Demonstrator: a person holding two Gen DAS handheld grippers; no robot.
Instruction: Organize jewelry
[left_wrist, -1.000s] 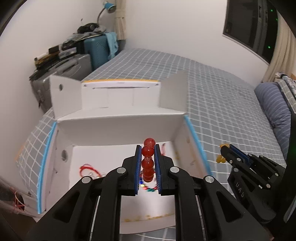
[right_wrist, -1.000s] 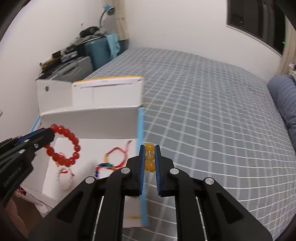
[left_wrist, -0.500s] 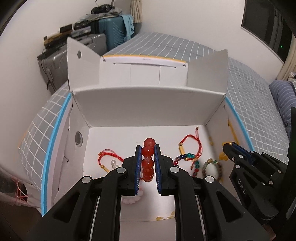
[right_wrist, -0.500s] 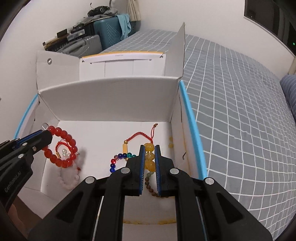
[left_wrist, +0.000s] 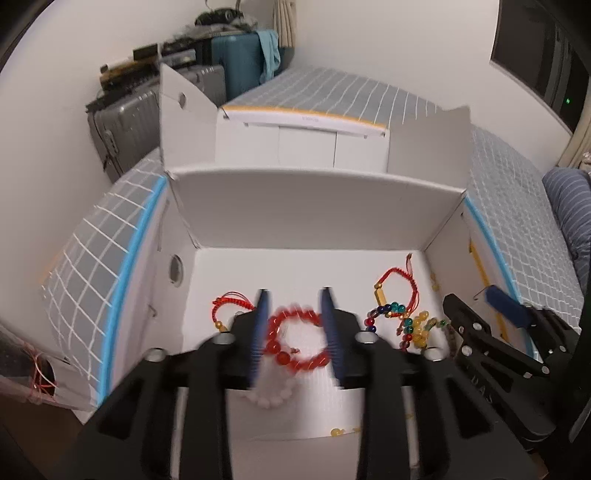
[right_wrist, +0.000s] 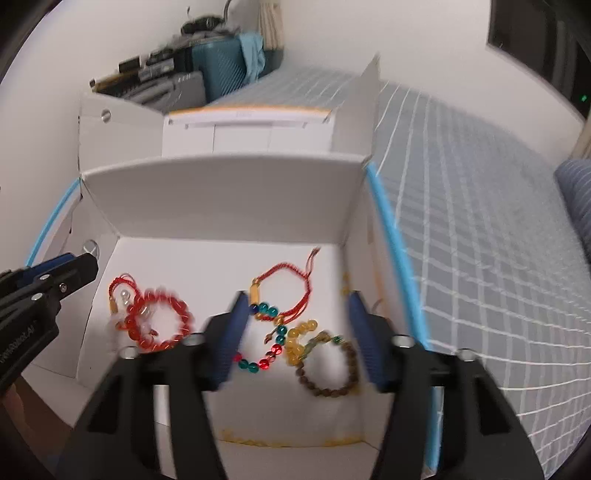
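A white cardboard box (left_wrist: 314, 210) (right_wrist: 221, 199) with blue edges stands open on the bed. My left gripper (left_wrist: 294, 295) (right_wrist: 74, 266) hangs over its left half, jaws opening. The red bead bracelet (left_wrist: 275, 332) (right_wrist: 159, 321) lies loose on the box floor between the pads, untouched, partly over a pale bead bracelet (left_wrist: 269, 397). My right gripper (right_wrist: 297, 295) (left_wrist: 472, 299) hangs over the right half, jaws also opening. Below it the yellow bead bracelet (right_wrist: 295, 339) rests free against a brown bead bracelet (right_wrist: 328, 369). A multicoloured bead bracelet on red cord (right_wrist: 273, 314) lies beside them.
The box's flaps (left_wrist: 184, 122) stand up at the back. A small red cord bracelet (left_wrist: 229, 301) lies at the box's left. Suitcases (left_wrist: 125, 125) stack against the far left wall. The grey checked bedcover (right_wrist: 480, 240) spreads to the right, with a striped pillow (left_wrist: 569, 206).
Both grippers came down over the box and their jaws parted. The red bracelet left the left pads and the yellow one left the right pads; both now lie on the box floor.
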